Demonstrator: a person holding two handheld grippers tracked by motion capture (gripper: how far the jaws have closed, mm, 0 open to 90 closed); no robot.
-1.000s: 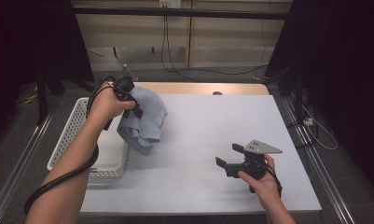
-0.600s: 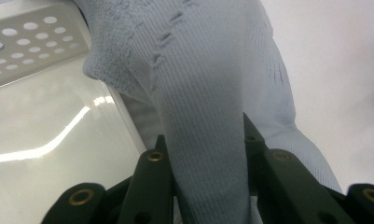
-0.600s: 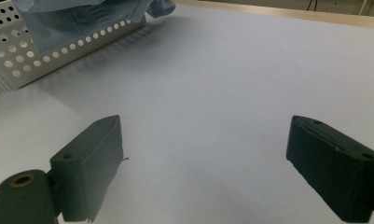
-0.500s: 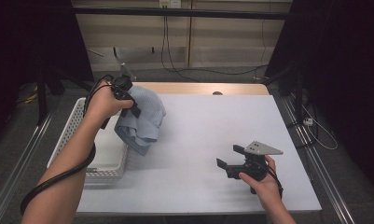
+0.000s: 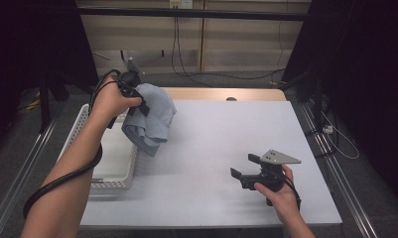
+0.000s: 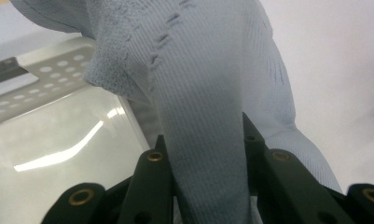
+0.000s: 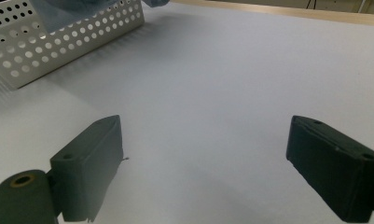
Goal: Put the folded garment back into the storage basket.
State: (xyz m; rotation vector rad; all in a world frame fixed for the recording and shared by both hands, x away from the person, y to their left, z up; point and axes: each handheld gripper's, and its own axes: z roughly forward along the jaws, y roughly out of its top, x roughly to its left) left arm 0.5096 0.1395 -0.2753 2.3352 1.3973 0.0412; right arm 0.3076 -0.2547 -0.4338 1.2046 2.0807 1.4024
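Ribbed knit cloth (image 6: pixel 208 93) (soft, matt); perforated glossy basket (image 5: pixel 109 163); matt tabletop (image 5: pixel 221 134).

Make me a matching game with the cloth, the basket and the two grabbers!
Things:
1. blue cloth
2. white basket
3. left gripper
4. right gripper

States:
A. jaws wide apart, nothing between them
B. sits at the table's left edge, full of holes
C. hangs in the air, bunched up
D. clamped on fabric

Pairs: 1-C, 2-B, 3-D, 4-A
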